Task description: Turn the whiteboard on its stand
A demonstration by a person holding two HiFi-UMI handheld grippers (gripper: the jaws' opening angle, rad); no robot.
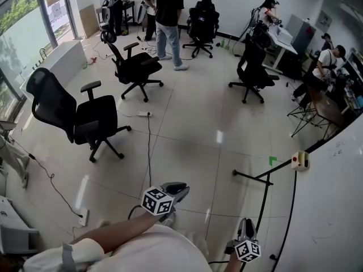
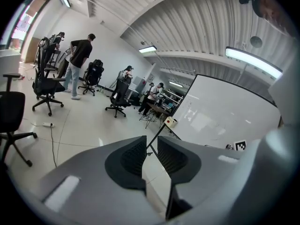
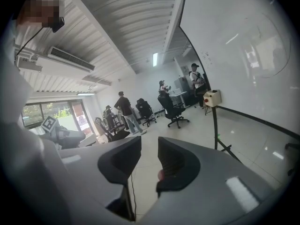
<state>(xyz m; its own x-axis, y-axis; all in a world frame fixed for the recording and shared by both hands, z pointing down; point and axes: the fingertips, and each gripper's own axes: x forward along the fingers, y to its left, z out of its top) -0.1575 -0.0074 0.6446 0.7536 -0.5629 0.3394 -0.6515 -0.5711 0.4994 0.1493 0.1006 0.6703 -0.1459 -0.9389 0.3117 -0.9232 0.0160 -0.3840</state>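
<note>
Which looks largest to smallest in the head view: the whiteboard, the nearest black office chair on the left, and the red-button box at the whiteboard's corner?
1. whiteboard: largest, though closest to the camera and cut off by the frame.
2. black office chair.
3. red-button box: clearly smallest.

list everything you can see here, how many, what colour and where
whiteboard: one, white, near right on its stand
stand: one, black, legs under the whiteboard
box with red button: one, cream, whiteboard's corner
office chairs: at least four, black, spread over the floor
people: at least four, mostly dark-clad, far side and right desks
power strip: at least one, white, mid floor
green tape: one mark, floor by the stand
left gripper: one, grey, jaws apart, empty
right gripper: one, grey, jaws apart, empty
</note>
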